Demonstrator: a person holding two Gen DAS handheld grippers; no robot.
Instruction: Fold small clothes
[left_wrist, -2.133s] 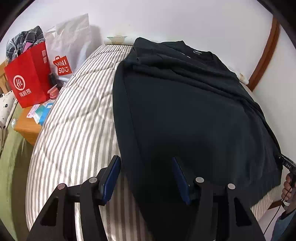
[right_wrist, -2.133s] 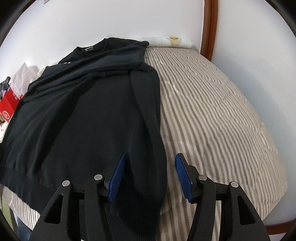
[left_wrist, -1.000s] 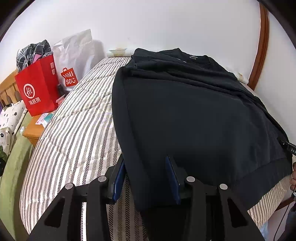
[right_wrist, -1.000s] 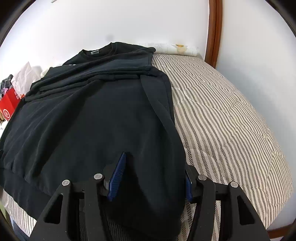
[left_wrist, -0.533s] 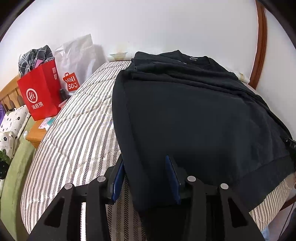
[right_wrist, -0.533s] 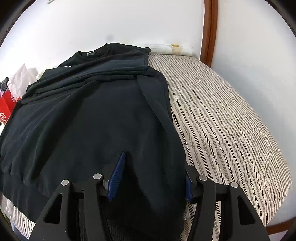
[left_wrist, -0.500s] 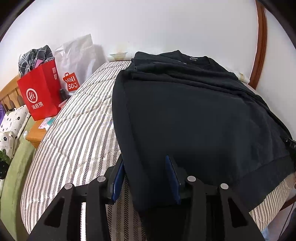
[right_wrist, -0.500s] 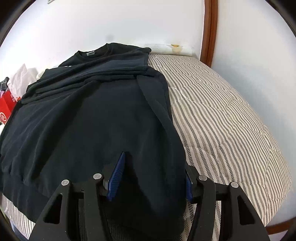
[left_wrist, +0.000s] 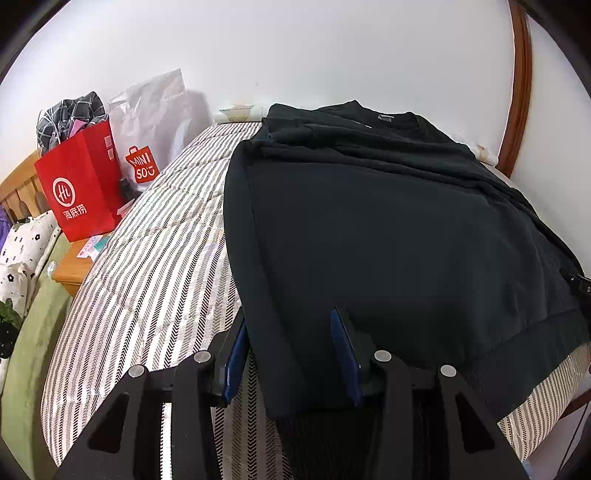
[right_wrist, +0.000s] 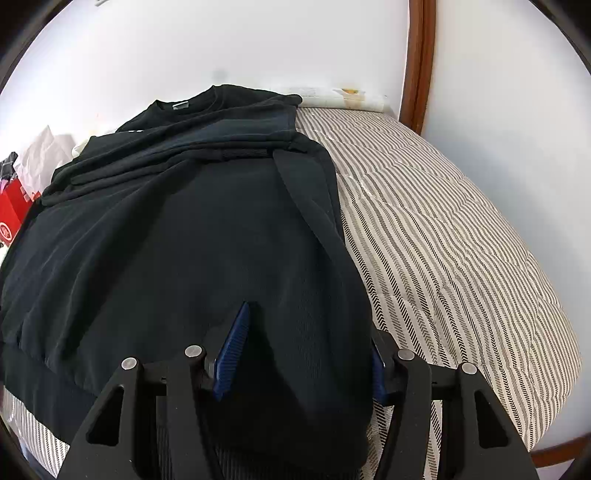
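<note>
A black sweatshirt (left_wrist: 388, 236) lies flat on the striped bed (left_wrist: 155, 280), neck at the far end and sleeves folded across the chest. My left gripper (left_wrist: 290, 354) is at its near left corner, shut on the folded side edge just above the ribbed hem. At the near right corner, my right gripper (right_wrist: 308, 347) stands open around the side edge of the sweatshirt (right_wrist: 207, 236). The cloth fills the gap there and drapes over the right finger, hiding that pad. The left pad's (right_wrist: 232, 350) blue face is bare.
Beside the bed on the left stand a red paper bag (left_wrist: 79, 192) and a white plastic bag (left_wrist: 155, 122) on a wooden nightstand (left_wrist: 68, 273). A white wall runs behind the bed, with a brown wooden frame (right_wrist: 417, 62) in its right corner. Bare striped mattress (right_wrist: 461, 251) lies right of the sweatshirt.
Since two seconds ago both grippers have moved onto the sweatshirt's near corners, and the left jaws have narrowed on the cloth. Over the last second nothing has visibly moved.
</note>
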